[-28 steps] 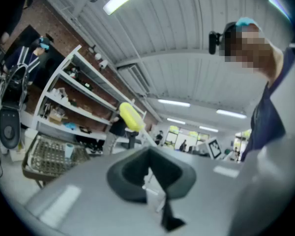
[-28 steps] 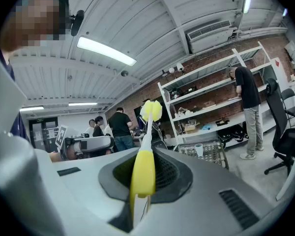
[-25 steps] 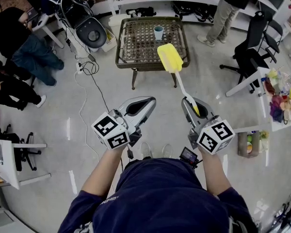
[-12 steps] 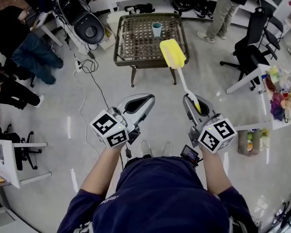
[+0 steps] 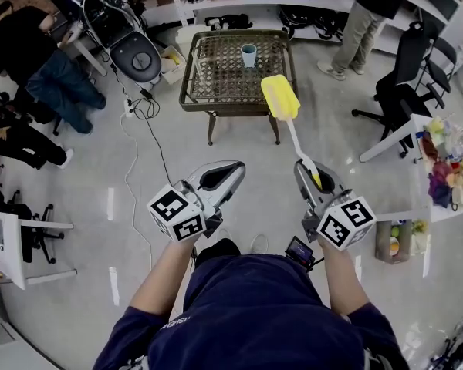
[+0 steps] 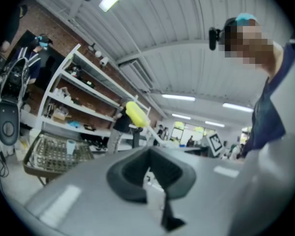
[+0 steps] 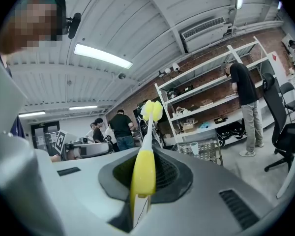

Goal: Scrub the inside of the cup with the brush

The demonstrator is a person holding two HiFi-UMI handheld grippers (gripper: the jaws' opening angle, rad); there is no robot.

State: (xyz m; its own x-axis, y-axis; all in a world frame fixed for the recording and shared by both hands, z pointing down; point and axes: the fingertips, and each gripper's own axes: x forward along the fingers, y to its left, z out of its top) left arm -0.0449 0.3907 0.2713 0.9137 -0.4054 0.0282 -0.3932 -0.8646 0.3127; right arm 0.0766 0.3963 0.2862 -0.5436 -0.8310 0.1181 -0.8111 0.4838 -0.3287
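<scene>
Yellow brush (image 5: 280, 97), pinched in right gripper (image 5: 309, 169), is pointing toward cup (image 5: 249, 54) well ahead on wire table (image 5: 208, 75); left gripper (image 5: 233, 168) idling, jaws together, empty.

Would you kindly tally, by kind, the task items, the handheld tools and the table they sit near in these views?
cup: 1
brush: 1
handheld tools: 2, the left tool and the right tool
wire-top table: 1
Total: 5
</scene>
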